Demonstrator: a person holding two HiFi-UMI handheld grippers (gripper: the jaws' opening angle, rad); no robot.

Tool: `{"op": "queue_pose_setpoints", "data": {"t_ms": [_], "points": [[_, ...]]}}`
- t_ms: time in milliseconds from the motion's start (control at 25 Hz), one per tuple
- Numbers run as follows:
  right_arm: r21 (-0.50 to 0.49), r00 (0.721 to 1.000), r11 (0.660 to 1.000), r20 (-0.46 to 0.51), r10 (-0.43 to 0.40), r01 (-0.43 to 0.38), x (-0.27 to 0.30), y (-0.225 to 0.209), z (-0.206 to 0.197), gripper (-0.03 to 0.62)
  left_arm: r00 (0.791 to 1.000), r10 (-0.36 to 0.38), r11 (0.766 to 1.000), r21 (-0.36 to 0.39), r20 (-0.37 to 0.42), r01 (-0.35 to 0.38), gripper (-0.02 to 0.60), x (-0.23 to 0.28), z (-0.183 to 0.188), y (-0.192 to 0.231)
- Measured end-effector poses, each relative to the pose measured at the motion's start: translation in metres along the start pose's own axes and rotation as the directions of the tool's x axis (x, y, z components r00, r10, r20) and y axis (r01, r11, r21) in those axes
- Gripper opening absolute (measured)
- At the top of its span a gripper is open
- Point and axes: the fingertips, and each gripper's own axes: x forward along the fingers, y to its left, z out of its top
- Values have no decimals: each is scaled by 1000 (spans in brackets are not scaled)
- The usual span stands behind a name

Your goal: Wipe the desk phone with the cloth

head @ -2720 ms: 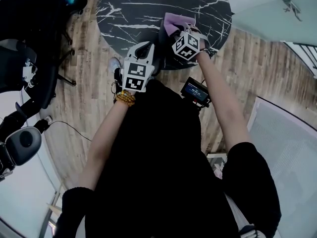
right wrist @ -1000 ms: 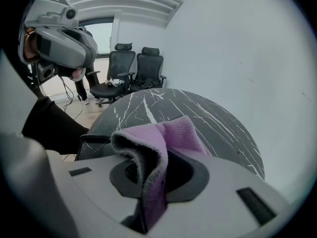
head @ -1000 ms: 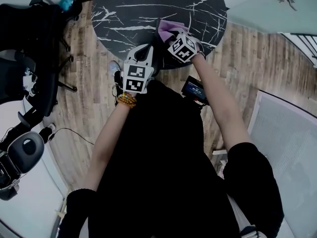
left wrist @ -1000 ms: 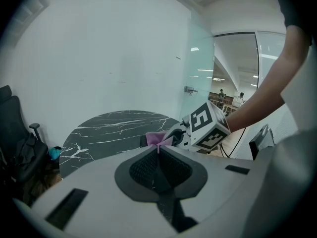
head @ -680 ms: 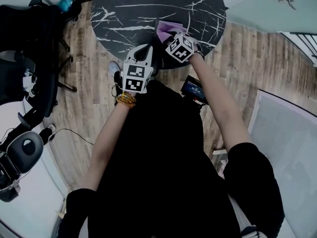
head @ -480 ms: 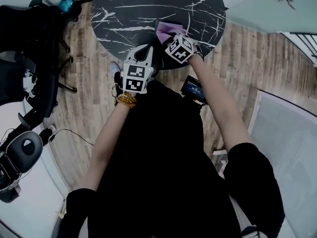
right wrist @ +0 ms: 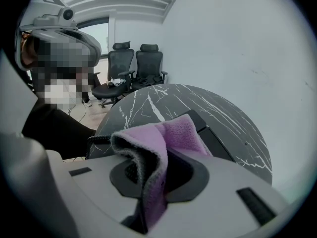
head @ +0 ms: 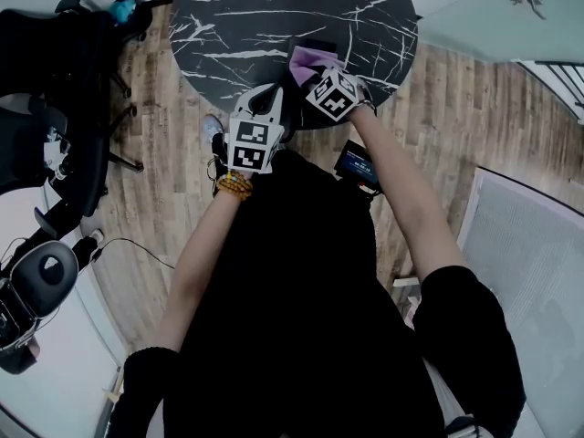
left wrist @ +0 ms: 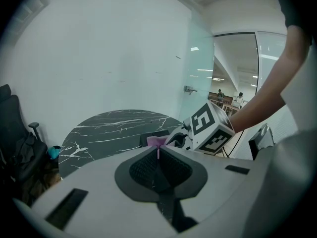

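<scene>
Two grippers in the head view, both at the near edge of the round black marble table (head: 274,7). Right gripper (head: 321,69) just over that edge, carrying the purple cloth (head: 313,58) at its tip and laying it on the black desk phone (head: 310,44), which stands on the table close to the same edge. Left gripper (head: 267,94) beside it at the table rim. Black office chairs (head: 41,71) on the wooden floor off the table's left side.

Left gripper view: jaws fully together, pad against pad, holding nothing. Beyond them, on the table (left wrist: 114,128), the phone (left wrist: 148,137), a little of the cloth (left wrist: 158,141) and the right gripper's marker cube (left wrist: 210,128).

Right gripper view: jaws clamped on a fold of the cloth (right wrist: 163,138), closed down to its thickness. Under the cloth, on the table (right wrist: 163,100), the phone (right wrist: 210,135) with its coiled cord (right wrist: 99,140).
</scene>
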Motion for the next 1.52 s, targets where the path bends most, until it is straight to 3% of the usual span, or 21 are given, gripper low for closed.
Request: {"op": "queue_pose_setpoints", "data": {"t_ms": [1000,1520], "points": [[40,986,987,-50,161,-159,5,41,-16,64,1000,-8,1000,1,-14,8,23,3,-4,-1],[48,952,960,-121,281,-278,6,73,-29,63,1000,-3,1000,-1,-20,3,23,1,-7,1]]}}
